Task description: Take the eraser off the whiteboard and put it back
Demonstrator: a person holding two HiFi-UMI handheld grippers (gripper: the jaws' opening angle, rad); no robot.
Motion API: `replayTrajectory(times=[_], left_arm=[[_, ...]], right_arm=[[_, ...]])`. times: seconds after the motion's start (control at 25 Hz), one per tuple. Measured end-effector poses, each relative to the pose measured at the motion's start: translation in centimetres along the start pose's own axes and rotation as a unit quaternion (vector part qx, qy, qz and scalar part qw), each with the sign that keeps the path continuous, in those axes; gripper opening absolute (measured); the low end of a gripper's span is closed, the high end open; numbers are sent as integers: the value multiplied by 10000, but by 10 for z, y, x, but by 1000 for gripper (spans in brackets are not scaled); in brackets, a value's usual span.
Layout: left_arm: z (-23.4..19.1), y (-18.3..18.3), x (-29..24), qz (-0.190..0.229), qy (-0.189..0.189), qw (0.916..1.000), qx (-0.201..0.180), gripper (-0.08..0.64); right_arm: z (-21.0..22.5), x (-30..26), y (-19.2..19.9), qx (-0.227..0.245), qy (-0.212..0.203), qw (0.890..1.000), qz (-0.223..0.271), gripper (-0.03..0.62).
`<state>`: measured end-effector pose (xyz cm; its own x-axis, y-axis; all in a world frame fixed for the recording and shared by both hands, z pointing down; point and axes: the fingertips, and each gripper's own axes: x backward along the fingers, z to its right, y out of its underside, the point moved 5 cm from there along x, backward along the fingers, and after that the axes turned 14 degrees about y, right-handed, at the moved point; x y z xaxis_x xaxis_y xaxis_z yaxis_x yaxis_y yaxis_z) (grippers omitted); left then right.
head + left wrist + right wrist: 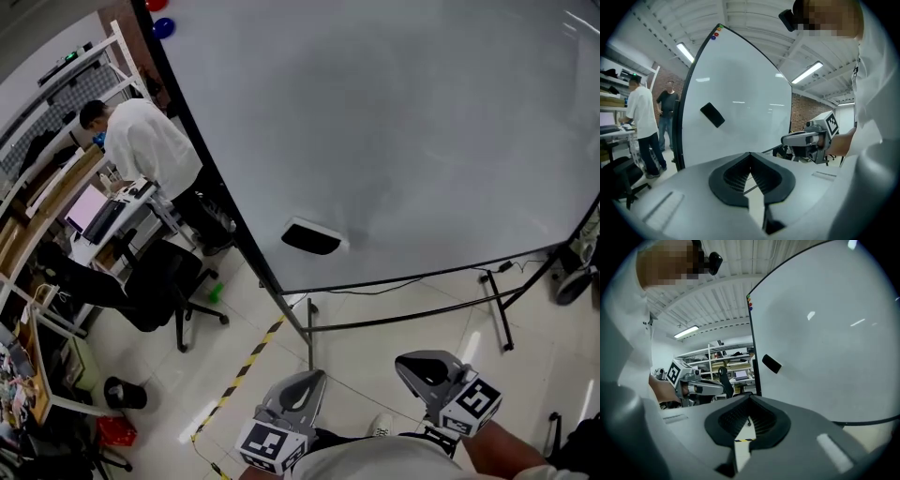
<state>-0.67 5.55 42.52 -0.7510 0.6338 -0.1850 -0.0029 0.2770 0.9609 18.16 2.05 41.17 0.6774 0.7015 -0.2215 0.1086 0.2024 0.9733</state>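
Note:
A black eraser (314, 236) with a white back clings to the lower left part of the big whiteboard (403, 122). It also shows as a dark tilted block, the eraser (712, 115) in the left gripper view and the eraser (772, 363) in the right gripper view. My left gripper (298, 384) and right gripper (427, 367) hover side by side near my body, well short of the board. The left gripper (750, 154) is shut with nothing in it. The right gripper (750, 397) is shut and empty too. Each one sees the other, the right gripper (801, 139) and the left gripper (710, 387).
The board stands on a black frame with legs (309, 328) on the tiled floor. Yellow-black tape (244, 366) runs across the floor. To the left are an office chair (159, 281), a desk with a person in white (141, 141), and a black bin (125, 394).

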Motion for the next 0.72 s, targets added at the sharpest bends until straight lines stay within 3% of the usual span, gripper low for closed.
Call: replayTrajectory(times=[0.16, 0.36, 0.48, 0.72], left_arm=[[10, -3, 6, 25, 52, 9998, 200, 17], [5, -4, 24, -137, 261, 9996, 12, 17], [-6, -4, 40, -173, 306, 9993, -136, 17], [-18, 4, 59, -126, 430, 9990, -18, 17]], right_arm=[[-8, 14, -3, -98, -69, 9999, 81, 2], [-27, 17, 1, -389, 167, 9990, 112, 2], [-44, 14, 1, -336, 246, 9990, 172, 2], [-67, 8, 8, -392, 501, 9979, 110, 2]])
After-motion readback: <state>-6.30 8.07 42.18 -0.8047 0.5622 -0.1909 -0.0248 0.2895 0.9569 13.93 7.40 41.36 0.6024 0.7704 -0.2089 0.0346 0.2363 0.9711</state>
